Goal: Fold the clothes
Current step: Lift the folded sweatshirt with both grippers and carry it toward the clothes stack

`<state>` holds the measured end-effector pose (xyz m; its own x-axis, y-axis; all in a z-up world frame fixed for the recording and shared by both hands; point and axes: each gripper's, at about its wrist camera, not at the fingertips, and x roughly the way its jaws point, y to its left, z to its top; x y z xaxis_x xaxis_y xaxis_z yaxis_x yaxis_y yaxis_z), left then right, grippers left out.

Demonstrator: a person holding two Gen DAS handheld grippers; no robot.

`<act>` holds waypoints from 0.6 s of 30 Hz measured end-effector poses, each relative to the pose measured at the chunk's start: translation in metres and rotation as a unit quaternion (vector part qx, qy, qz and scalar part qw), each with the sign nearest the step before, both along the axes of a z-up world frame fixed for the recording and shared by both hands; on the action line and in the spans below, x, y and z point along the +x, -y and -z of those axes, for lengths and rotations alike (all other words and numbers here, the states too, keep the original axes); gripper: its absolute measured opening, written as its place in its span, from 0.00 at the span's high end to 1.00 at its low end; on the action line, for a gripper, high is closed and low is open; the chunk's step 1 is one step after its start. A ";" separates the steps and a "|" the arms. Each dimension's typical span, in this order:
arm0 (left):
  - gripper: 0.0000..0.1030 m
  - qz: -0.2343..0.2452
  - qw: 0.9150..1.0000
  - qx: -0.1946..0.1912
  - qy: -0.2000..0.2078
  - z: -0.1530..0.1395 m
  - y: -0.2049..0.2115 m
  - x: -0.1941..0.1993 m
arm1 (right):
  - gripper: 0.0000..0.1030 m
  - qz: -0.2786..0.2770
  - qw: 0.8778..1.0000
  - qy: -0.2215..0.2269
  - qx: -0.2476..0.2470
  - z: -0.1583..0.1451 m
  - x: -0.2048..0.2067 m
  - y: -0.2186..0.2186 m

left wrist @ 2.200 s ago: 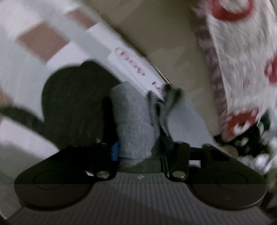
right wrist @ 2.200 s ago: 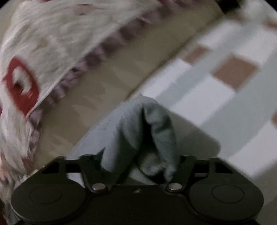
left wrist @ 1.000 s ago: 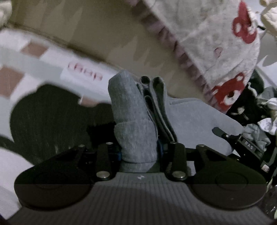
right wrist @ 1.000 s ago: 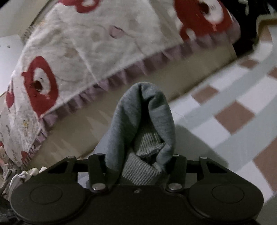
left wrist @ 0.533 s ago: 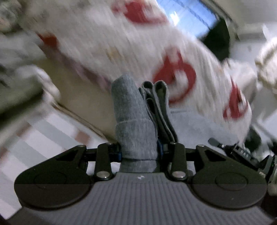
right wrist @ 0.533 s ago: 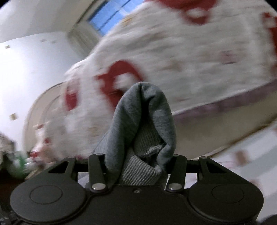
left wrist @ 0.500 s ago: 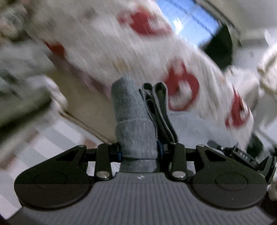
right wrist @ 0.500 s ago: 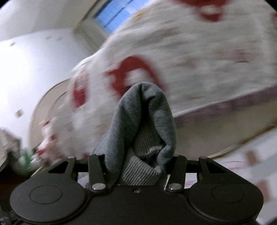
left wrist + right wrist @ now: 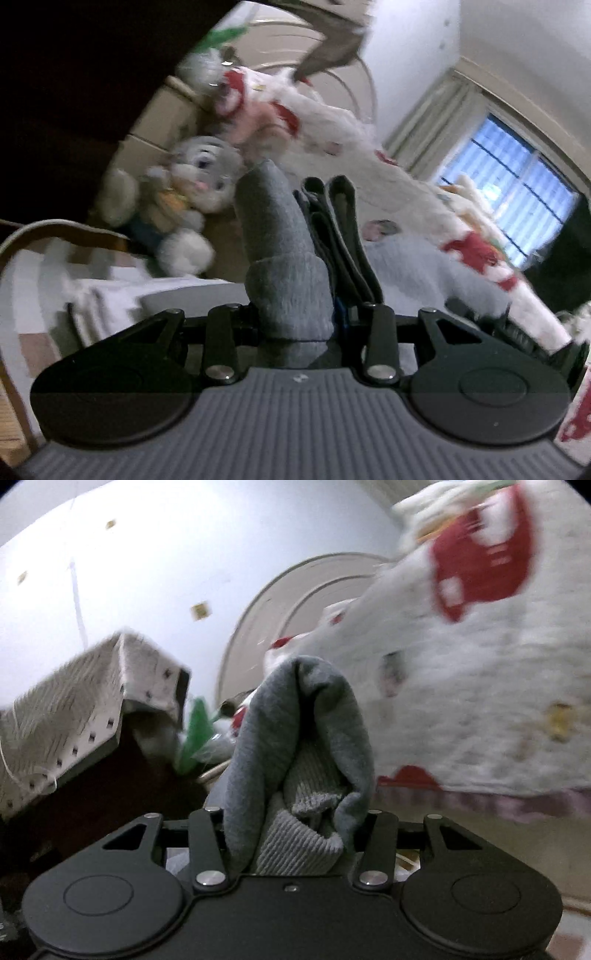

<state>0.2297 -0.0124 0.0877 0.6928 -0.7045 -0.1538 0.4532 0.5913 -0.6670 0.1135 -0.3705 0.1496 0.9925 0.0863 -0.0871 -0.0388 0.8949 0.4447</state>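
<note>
Gripping a bunched section of grey garment (image 9: 284, 266), the left gripper (image 9: 295, 325) has both jaws pressed against the fabric; a ribbed cuff-like end sits between them, w/ folded dark-grey edges standing upright just beside it on the right side of the view. More of the same grey cloth trails off to the right, behind the jaw mechanism.

Right gripper (image 9: 295, 823): jaws clamped on another bunch of grey garment (image 9: 306, 738). Outer layer is smooth knit, curled over into a hood shape; ribbed knit hem is tucked inside it, low between the jaws.

Both bunches are held up off any surface, approx. level w/ the bedding behind.

Background, left wrist view:
- Grey plush rabbit (image 9: 192, 184), left of the held fabric, blurred.
- White blanket w/ red print (image 9: 406, 206) behind and to the right.
- Window (image 9: 517, 199), upper right, blue light.
- Checked white/brown bedsheet (image 9: 48, 280), lower left.

Background, right wrist view:
- Same red-print blanket (image 9: 480, 686) fills the right half, blurred.
- Curved headboard (image 9: 288, 602) behind the fabric.
- Cloth-covered dark cabinet (image 9: 74, 709), left.
- Green object (image 9: 195, 731) beside the cabinet; type cannot be determined.
</note>
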 end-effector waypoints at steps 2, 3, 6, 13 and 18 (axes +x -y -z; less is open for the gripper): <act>0.66 -0.014 1.000 -0.004 -0.010 0.011 -0.004 0.015 | 0.49 -0.016 1.000 -0.015 0.001 0.003 0.029 -0.005; 0.66 -0.019 1.000 -0.007 -0.013 0.016 -0.006 0.020 | 0.49 -0.017 0.999 -0.025 -0.009 0.005 0.040 -0.008; 0.66 -0.023 0.999 -0.020 -0.019 0.025 -0.010 0.028 | 0.49 -0.037 0.999 -0.040 -0.005 0.008 0.066 -0.008; 0.64 -0.049 0.993 -0.009 -0.109 0.086 -0.006 0.065 | 0.45 -0.054 0.992 -0.101 0.053 0.054 0.134 0.024; 0.64 -0.066 0.993 -0.007 -0.103 0.097 -0.003 0.070 | 0.42 -0.038 0.983 -0.132 0.123 0.108 0.149 0.036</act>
<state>0.2993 -0.0091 -0.0091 0.7341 -0.6130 -0.2921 0.2264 0.6265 -0.7458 0.2624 -0.4069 0.0416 0.9278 0.2090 -0.3090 0.0455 0.7587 0.6499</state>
